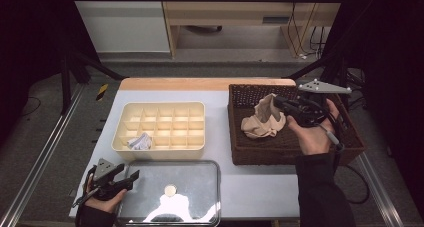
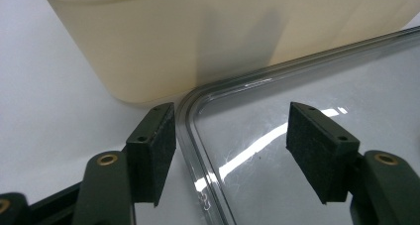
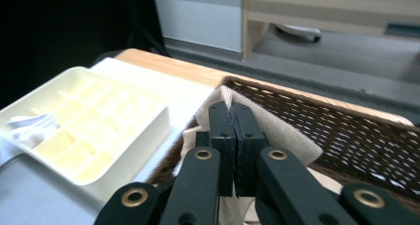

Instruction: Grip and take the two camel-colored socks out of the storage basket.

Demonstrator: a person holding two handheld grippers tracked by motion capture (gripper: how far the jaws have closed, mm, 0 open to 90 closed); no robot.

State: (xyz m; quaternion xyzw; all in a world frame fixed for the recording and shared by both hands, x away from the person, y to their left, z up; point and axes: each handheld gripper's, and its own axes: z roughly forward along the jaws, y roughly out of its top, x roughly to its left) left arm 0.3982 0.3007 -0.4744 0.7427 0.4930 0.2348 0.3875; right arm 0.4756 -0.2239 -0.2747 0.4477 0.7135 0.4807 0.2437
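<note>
A beige cloth (image 1: 262, 119) hangs bunched over the dark wicker basket (image 1: 240, 149) at the right of the table. My right gripper (image 1: 278, 103) is shut on its upper edge and holds it up. In the right gripper view the jaws (image 3: 232, 117) pinch the beige cloth (image 3: 287, 133) tightly above the basket's weave (image 3: 346, 131). My left gripper (image 1: 129, 175) rests at the front left, open, its pads (image 2: 157, 136) astride the corner of a clear lid (image 2: 297, 150), not pressing on it. A cream compartment tray (image 1: 155, 124) holds a white crumpled cloth (image 1: 140, 142) in a front-left cell.
The clear lid (image 1: 170, 192) lies flat at the table's front edge, just in front of the cream tray (image 2: 198, 36). Bare table shows between lid and basket. A wooden strip (image 1: 200, 83) runs along the far edge; metal rails flank both sides.
</note>
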